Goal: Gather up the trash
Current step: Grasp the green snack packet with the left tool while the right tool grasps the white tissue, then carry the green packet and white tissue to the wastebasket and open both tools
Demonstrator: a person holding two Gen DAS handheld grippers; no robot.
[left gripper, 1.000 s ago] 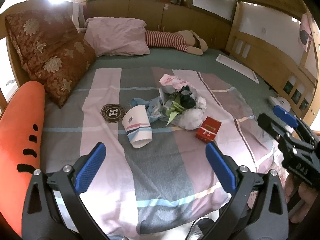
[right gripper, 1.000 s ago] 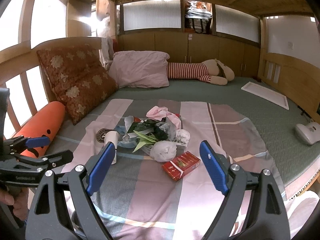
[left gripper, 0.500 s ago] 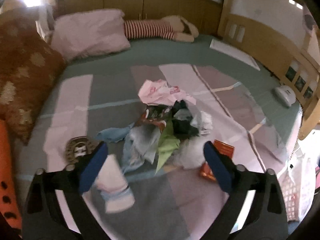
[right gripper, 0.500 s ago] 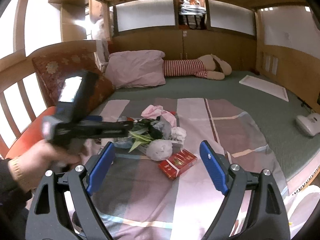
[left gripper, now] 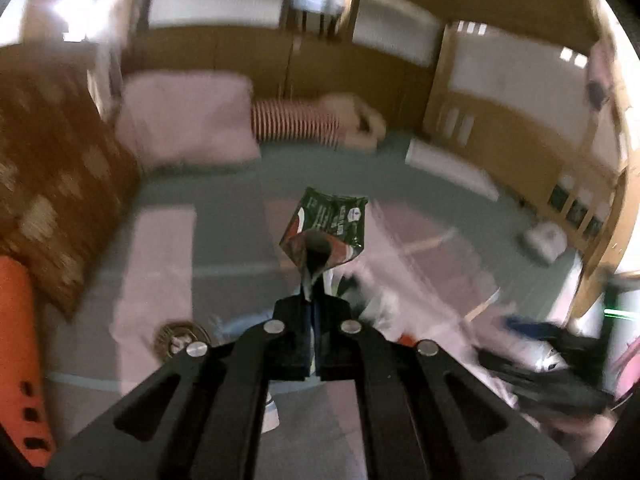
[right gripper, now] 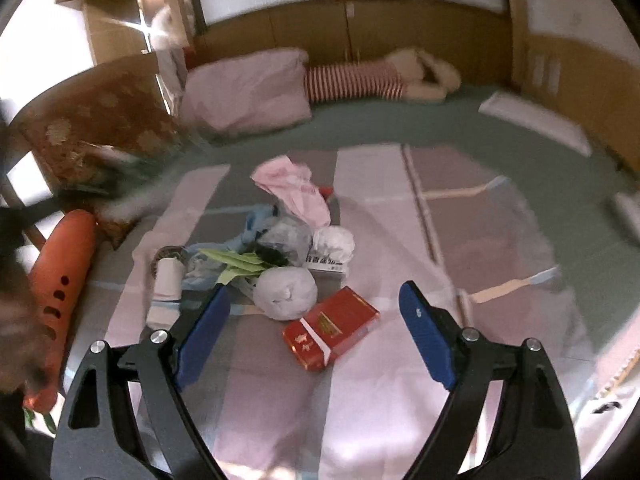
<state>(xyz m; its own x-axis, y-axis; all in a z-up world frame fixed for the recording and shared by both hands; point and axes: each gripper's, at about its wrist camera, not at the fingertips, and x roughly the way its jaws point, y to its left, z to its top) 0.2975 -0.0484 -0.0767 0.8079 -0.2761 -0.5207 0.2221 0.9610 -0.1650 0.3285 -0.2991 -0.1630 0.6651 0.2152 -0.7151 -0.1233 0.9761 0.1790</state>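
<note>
My left gripper [left gripper: 311,300] is shut on a dark green snack wrapper [left gripper: 328,228] and holds it up above the bed. In the right wrist view a trash pile lies on the striped blanket [right gripper: 460,240]: a red cigarette box [right gripper: 332,328], a white crumpled ball [right gripper: 286,292], green paper [right gripper: 236,262], a pink wrapper [right gripper: 292,188] and a tipped paper cup [right gripper: 166,284]. My right gripper [right gripper: 314,334] is open and hovers just before the red box, empty.
A pink pillow [right gripper: 246,90], a brown patterned cushion [right gripper: 92,128] and an orange carrot bolster [right gripper: 60,280] lie on the left. A striped plush toy [right gripper: 380,78] lies at the back. Wooden walls surround the bed. A round coaster [left gripper: 180,338] lies on the blanket.
My left gripper has shut on the green wrapper and lifted it off the pile. My right gripper has moved closer to the red box and tilted down.
</note>
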